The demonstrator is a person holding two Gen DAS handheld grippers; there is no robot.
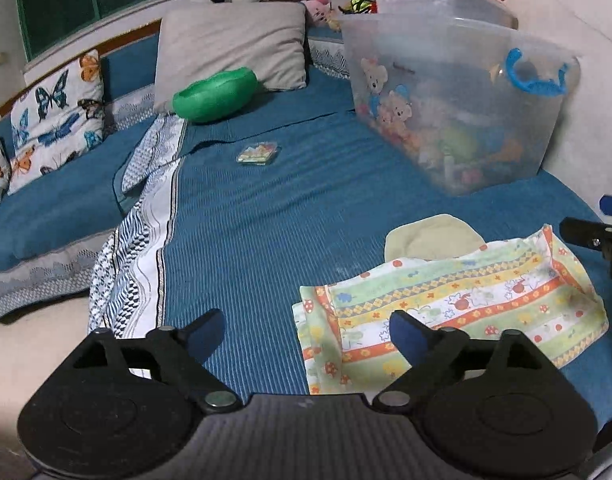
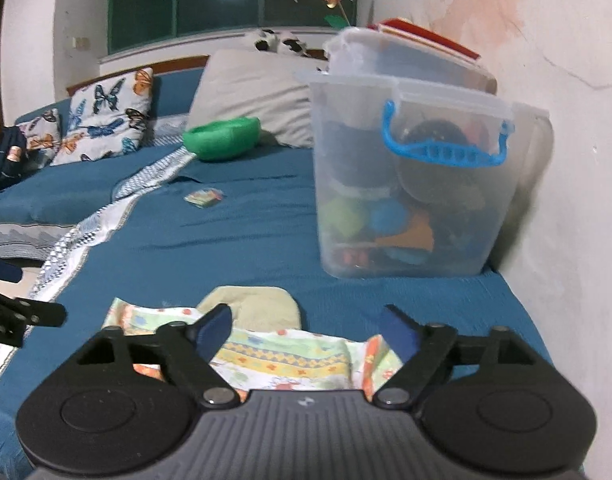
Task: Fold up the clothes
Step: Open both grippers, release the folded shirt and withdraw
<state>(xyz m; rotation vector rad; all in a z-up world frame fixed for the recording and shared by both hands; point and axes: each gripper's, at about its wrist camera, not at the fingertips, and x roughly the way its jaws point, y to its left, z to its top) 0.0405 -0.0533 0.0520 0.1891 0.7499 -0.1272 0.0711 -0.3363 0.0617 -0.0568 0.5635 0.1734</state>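
Note:
A colourful striped patterned garment point(image 1: 446, 312) lies folded flat on the blue bedspread point(image 1: 266, 220). A pale yellow cloth point(image 1: 430, 238) peeks out behind it. My left gripper point(image 1: 306, 330) is open and empty, at the garment's left edge. My right gripper point(image 2: 306, 330) is open and empty just above the garment point(image 2: 286, 354), with the pale cloth point(image 2: 258, 304) beyond. The right gripper also shows in the left wrist view point(image 1: 598, 240) at the garment's right end. The left gripper shows at the left edge of the right wrist view point(image 2: 14, 312).
A clear plastic bin of toys point(image 1: 458, 96) with a blue handle stands by the wall at the right. A green cushion point(image 1: 214, 96), a grey pillow point(image 1: 230, 44), butterfly pillows point(image 1: 58, 116) and a small packet point(image 1: 258, 154) lie farther back. A patterned sheet point(image 1: 146, 232) runs along the left.

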